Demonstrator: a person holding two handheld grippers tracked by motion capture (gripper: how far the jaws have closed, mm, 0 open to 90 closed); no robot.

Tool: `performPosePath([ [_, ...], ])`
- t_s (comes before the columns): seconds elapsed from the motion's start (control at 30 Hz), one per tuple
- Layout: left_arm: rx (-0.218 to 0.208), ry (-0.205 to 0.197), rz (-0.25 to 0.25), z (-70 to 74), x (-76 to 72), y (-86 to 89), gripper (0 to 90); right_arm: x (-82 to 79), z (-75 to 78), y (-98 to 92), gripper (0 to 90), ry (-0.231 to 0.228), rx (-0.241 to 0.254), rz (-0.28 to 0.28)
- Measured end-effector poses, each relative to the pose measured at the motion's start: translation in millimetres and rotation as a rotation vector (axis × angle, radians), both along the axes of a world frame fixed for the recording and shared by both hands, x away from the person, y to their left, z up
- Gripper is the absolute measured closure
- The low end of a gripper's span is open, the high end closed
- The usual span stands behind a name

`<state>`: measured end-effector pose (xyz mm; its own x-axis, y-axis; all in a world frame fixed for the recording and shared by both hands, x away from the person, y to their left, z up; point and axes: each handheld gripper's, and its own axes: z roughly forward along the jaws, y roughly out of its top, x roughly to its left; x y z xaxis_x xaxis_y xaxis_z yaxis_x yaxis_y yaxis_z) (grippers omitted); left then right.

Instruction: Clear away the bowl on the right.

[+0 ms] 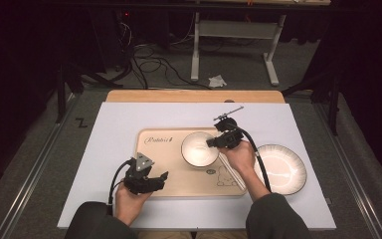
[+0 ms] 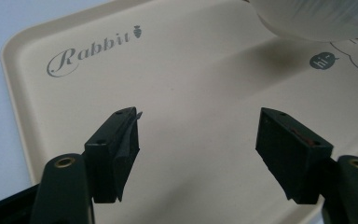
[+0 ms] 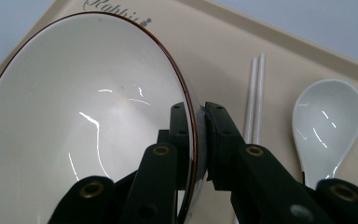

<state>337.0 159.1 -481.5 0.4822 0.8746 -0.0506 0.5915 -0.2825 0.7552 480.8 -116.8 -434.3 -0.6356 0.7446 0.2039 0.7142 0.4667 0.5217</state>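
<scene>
The bowl [image 3: 84, 126] is pinched at its right rim by the right gripper [image 3: 198, 135], one jaw inside and one outside, and is carried tilted over the tray [image 1: 171, 177] near its middle. The left gripper [image 2: 196, 140] is held with jaws apart and empty over the tray's near left part. Chopsticks [image 3: 256, 93] and a spoon [image 3: 326, 121] lie on the tray's right; a plate [image 1: 288, 174] sits right of the tray. The bowl seems to be mid-transfer; next, a level set-down is called for before release.
</scene>
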Motion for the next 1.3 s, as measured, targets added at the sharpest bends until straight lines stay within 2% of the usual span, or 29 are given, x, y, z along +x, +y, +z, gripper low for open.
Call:
performPosePath([
  [0.23, 0.003, -0.009, 0.008, 1.0, -6.5, 2.3, 30.0, 9.5, 0.6, 5.4, 83.8, 0.002, 0.006, -0.009],
  [0.37, -0.002, -0.011, 0.030, 1.7, -11.9, 7.4, 29.9, 18.3, -5.0, 12.7, 83.8, 0.010, -0.026, -0.006],
  [0.6, -0.003, -0.013, 0.065, 1.7, -21.8, 13.6, 30.0, 32.3, -20.1, 25.0, 83.8, 0.034, -0.025, -0.001],
  [0.73, 0.001, -0.022, 0.090, 2.0, -28.7, 17.5, 30.0, 41.3, -27.0, 26.7, 83.8, 0.055, 0.003, -0.024],
  [0.93, 0.010, -0.022, 0.118, 2.0, -37.6, 22.4, 30.0, 50.7, -37.4, 33.3, 83.7, 0.065, -0.023, -0.031],
  [1.0, 0.001, -0.026, 0.132, 1.6, -40.6, 24.4, 30.0, 54.7, -40.0, 31.6, 83.7, 0.083, 0.005, -0.044],
  [1.13, 0.007, -0.018, 0.147, -0.2, -45.1, 26.8, 30.0, 61.4, -45.7, 30.8, 83.8, 0.091, 0.015, -0.066],
  [1.23, 0.003, -0.020, 0.154, 0.2, -48.3, 28.2, 30.0, 64.6, -45.8, 32.4, 83.8, 0.077, 0.017, -0.071],
  [1.3, -0.021, -0.008, 0.156, 0.9, -49.0, 29.6, 30.2, 67.4, -46.3, 33.2, 83.7, 0.072, 0.017, -0.078],
])
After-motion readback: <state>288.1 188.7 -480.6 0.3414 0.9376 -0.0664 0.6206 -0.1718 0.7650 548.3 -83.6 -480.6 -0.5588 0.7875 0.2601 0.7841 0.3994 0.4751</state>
